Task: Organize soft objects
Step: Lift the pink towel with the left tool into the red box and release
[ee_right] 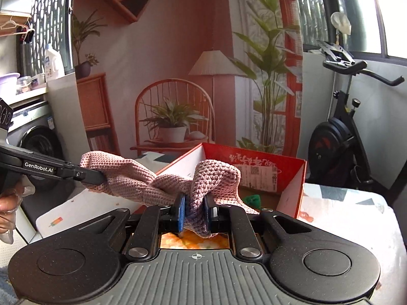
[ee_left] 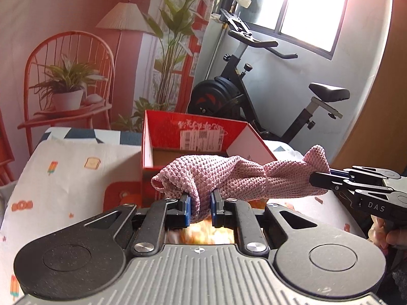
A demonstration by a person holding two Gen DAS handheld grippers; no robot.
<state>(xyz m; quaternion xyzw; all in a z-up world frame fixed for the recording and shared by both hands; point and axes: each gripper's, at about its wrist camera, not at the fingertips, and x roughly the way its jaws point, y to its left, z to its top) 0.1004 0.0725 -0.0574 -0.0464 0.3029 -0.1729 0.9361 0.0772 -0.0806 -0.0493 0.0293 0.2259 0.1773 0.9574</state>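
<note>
A pink crocheted cloth (ee_left: pixel 236 175) hangs stretched in the air between both grippers, just in front of an open red cardboard box (ee_left: pixel 162 137). My left gripper (ee_left: pixel 199 203) is shut on one bunched end of it. My right gripper (ee_left: pixel 320 178) comes in from the right edge and pinches the other end. In the right wrist view the same cloth (ee_right: pixel 142 183) is squeezed between the blue pads of my right gripper (ee_right: pixel 194 211), while the left gripper (ee_right: pixel 98 176) reaches in from the left. Something green (ee_right: pixel 251 199) lies inside the box (ee_right: pixel 292 195).
The box stands on a table with a patterned white cover (ee_left: pixel 71 178). Behind it hangs a printed backdrop of a chair, lamp and plants (ee_right: pixel 175 117). An exercise bike (ee_left: pixel 257 96) stands at the right, a washing machine (ee_right: pixel 38 139) at the left. A person's hand (ee_right: pixel 10 203) holds the left gripper.
</note>
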